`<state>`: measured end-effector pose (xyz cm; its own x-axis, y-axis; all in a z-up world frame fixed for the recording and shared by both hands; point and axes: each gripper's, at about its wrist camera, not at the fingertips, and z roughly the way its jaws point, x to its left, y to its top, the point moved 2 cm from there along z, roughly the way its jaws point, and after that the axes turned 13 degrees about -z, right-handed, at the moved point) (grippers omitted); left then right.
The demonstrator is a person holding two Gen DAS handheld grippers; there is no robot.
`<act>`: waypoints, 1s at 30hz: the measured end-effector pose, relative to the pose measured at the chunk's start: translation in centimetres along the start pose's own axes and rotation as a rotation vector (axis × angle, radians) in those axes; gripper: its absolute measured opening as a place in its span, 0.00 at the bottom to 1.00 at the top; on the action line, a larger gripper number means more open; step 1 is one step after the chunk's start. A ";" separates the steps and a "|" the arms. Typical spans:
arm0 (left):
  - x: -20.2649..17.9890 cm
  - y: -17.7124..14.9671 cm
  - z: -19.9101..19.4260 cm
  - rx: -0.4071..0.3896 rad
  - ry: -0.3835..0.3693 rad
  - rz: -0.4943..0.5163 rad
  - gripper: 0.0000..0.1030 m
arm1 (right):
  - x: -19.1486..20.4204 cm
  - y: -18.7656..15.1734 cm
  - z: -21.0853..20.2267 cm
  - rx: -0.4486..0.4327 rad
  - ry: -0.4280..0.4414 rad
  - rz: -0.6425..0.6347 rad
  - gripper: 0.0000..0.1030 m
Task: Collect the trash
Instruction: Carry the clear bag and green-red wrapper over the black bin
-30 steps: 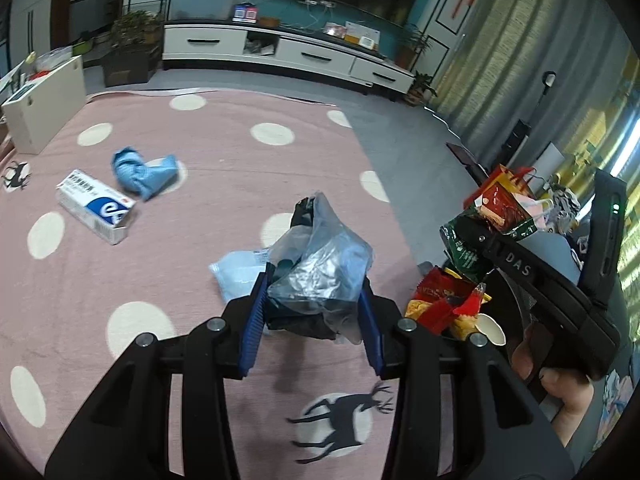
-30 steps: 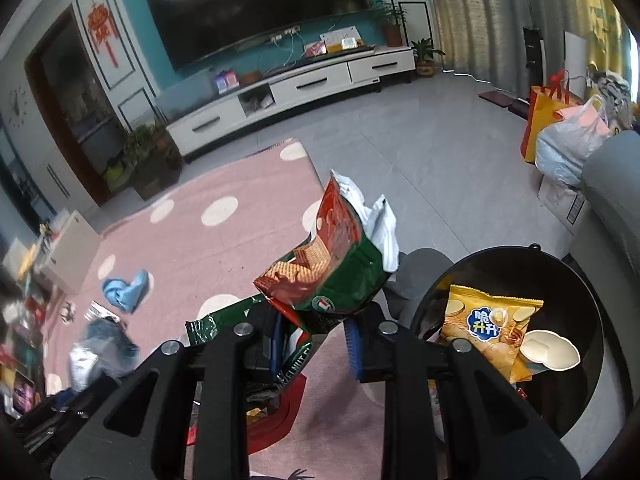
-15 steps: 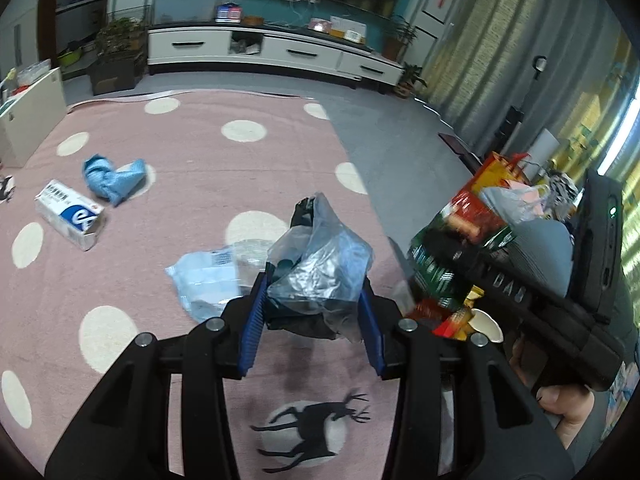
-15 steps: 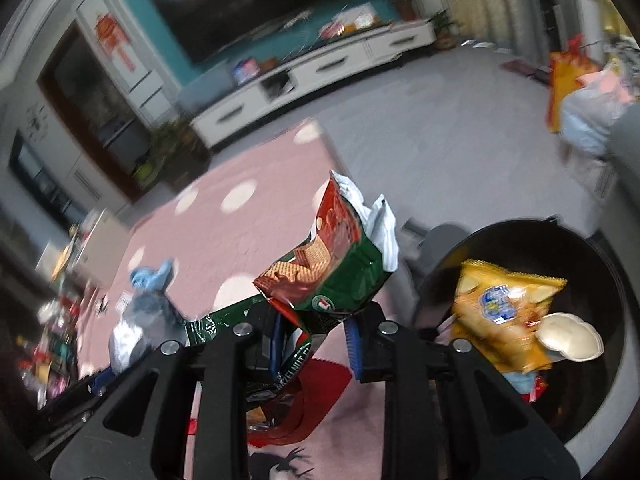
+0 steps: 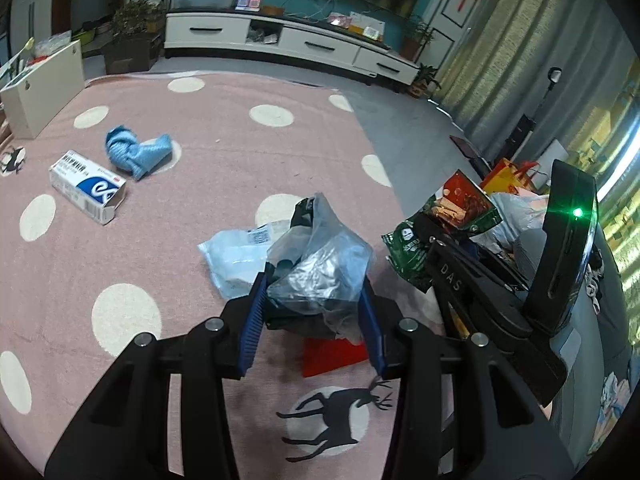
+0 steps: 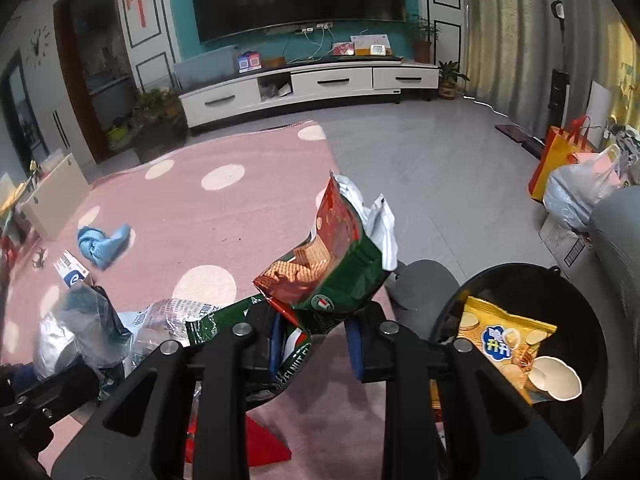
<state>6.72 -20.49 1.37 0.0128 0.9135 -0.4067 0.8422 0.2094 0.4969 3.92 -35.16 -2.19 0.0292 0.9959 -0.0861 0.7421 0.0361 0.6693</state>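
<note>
My left gripper [image 5: 312, 312] is shut on a crumpled clear plastic bag [image 5: 320, 268] and holds it above the pink rug. My right gripper [image 6: 316, 340] is shut on a red and green snack wrapper [image 6: 328, 268]; the gripper and wrapper [image 5: 460, 208] also show in the left wrist view at right. A black trash bin [image 6: 576, 300] stands at the right, holding a yellow chip bag [image 6: 504, 340] and a white lid. The left gripper's bag [image 6: 76, 328] shows at the lower left of the right wrist view.
On the rug lie a blue cloth [image 5: 136, 152], a white and blue box [image 5: 86, 186], a pale plastic pack [image 5: 236, 256] and a red paper piece [image 5: 332, 356]. A TV cabinet [image 5: 280, 42] lines the far wall. Bags [image 6: 576, 184] sit by the grey sofa [image 6: 616, 232].
Both grippers have shifted with their loads still held. The right gripper's view has swung left, off the bin and more toward the TV wall. The rug trash has not moved.
</note>
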 end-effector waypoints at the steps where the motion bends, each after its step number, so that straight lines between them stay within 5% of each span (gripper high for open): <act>1: -0.4 0.0 0.0 0.000 -0.009 0.008 0.43 | -0.6 0.0 -0.1 -0.002 0.008 0.012 0.27; 16: -9.0 -2.4 3.2 0.076 -0.091 0.170 0.43 | -8.5 -0.8 -5.5 -0.036 -0.084 0.182 0.27; 30: -16.8 -6.4 8.6 0.208 -0.189 0.310 0.43 | -18.2 -5.3 -8.1 0.013 -0.251 0.380 0.27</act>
<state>5.76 -40.16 -1.58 0.3651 0.8380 -0.4055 0.8738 -0.1581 0.4599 -5.93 -52.77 1.79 0.4616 0.8870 -0.0135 0.6555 -0.3308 0.6789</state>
